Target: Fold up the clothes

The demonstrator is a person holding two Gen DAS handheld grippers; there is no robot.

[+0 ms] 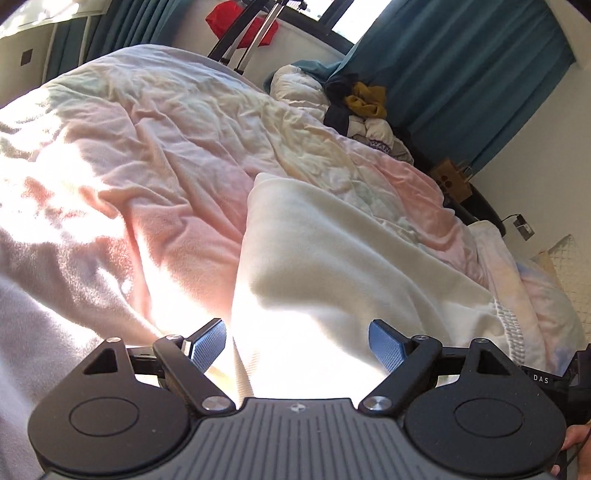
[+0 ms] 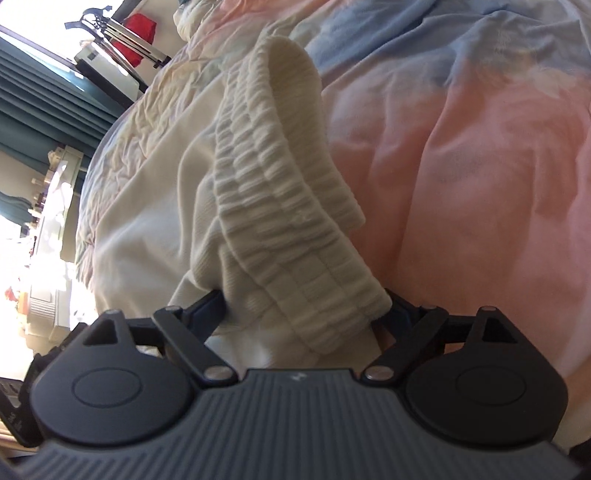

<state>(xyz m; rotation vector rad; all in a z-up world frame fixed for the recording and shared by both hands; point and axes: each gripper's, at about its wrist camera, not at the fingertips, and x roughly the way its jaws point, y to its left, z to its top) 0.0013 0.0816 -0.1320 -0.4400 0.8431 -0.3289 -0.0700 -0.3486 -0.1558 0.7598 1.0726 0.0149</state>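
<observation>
A cream garment (image 1: 332, 258) lies spread on the pink and pale-blue bedspread (image 1: 147, 147), partly in bright sunlight. Just above its near end my left gripper (image 1: 295, 326) stands open; its blue pads (image 1: 208, 347) are wide apart and touch nothing. In the right wrist view, the garment's ribbed elastic waistband (image 2: 277, 206) is bunched up and runs down between the fingers of my right gripper (image 2: 304, 299). That gripper's jaws are spread wide, and the band lies loosely over the fingertips and hides them. The bedspread (image 2: 461, 166) lies to the right of the band.
A pile of mixed clothes (image 1: 362, 107) sits at the bed's far corner by a teal curtain (image 1: 461, 74). Tripod legs (image 1: 240, 40) and a red item (image 1: 240, 22) stand beyond the bed. A cardboard box (image 1: 450, 181) and a pillow (image 1: 569, 266) are at the right.
</observation>
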